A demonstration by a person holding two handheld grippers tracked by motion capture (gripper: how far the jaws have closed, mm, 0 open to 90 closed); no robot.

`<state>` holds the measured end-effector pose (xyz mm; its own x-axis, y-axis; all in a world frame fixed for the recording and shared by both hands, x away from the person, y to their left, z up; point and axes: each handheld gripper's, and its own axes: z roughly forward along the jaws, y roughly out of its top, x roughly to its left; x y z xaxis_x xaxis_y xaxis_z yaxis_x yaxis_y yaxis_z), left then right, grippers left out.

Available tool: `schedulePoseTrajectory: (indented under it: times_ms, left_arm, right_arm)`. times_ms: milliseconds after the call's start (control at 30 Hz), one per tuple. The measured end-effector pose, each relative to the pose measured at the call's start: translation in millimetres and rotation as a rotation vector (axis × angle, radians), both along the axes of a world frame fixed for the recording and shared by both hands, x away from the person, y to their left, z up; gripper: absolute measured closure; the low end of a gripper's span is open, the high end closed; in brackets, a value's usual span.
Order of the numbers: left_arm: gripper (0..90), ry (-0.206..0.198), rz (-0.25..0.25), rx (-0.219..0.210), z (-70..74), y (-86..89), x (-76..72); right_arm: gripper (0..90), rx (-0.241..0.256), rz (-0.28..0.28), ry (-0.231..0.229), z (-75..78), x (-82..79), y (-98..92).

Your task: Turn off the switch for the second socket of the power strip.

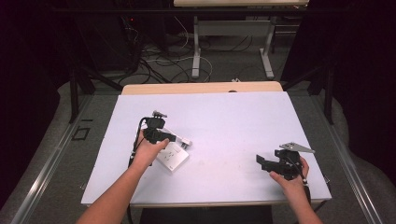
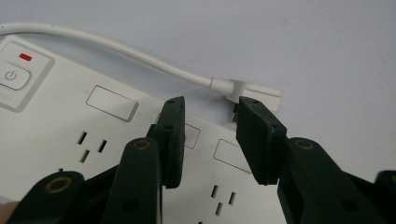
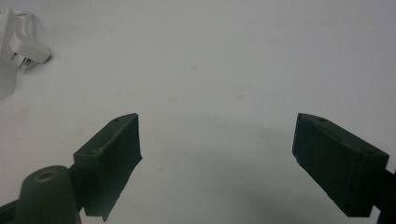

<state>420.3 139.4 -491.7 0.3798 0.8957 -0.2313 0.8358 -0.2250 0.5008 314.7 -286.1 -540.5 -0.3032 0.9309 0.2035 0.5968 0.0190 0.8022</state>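
Black tongs (image 2: 210, 135) with brass-ringed screws, flat black pads (image 3: 341, 163); grey three-cornered plate (image 1: 296, 148); bare forearms (image 1: 114, 198)

Left claw (image 2: 210, 116) half parted; right claw (image 3: 217, 140) spread wide.

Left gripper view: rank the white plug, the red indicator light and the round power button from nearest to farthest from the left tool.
1. White plug, just beyond the left tool.
2. Round power button, far left on the strip.
3. Red indicator light, just above the button; nearly level with it.
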Motion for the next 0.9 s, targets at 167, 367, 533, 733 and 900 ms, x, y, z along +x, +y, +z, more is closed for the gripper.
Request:
schedulePoseTrajectory:
  times_ms: [167, 367, 533, 733, 900]
  left_arm:
    - [58.7, -0.009, -0.009, 0.006, 2.9, 0.4, -1.4]
    - [55.0, -0.028, -0.017, 0.001, 7.0, 1.4, -3.5]
    - [51.7, -0.051, -0.021, -0.003, 9.7, 1.8, -6.0]
    - [49.6, -0.074, -0.038, 0.010, 13.5, 2.5, -8.5]
    - [46.9, -0.091, -0.038, 0.005, 16.4, 2.7, -11.1]
  right_arm:
    - [14.7, 0.000, 0.000, -0.001, 0.2, -0.1, -0.3]
    - [14.7, -0.001, 0.000, -0.001, 0.2, -0.1, -0.4]
    - [14.7, -0.001, 0.000, -0.003, 0.3, -0.1, -0.5]
    - [14.7, -0.002, -0.001, -0.004, 0.4, -0.2, -0.4]
    - [14.7, -0.001, -0.010, -0.011, 0.0, 0.0, 0.0]
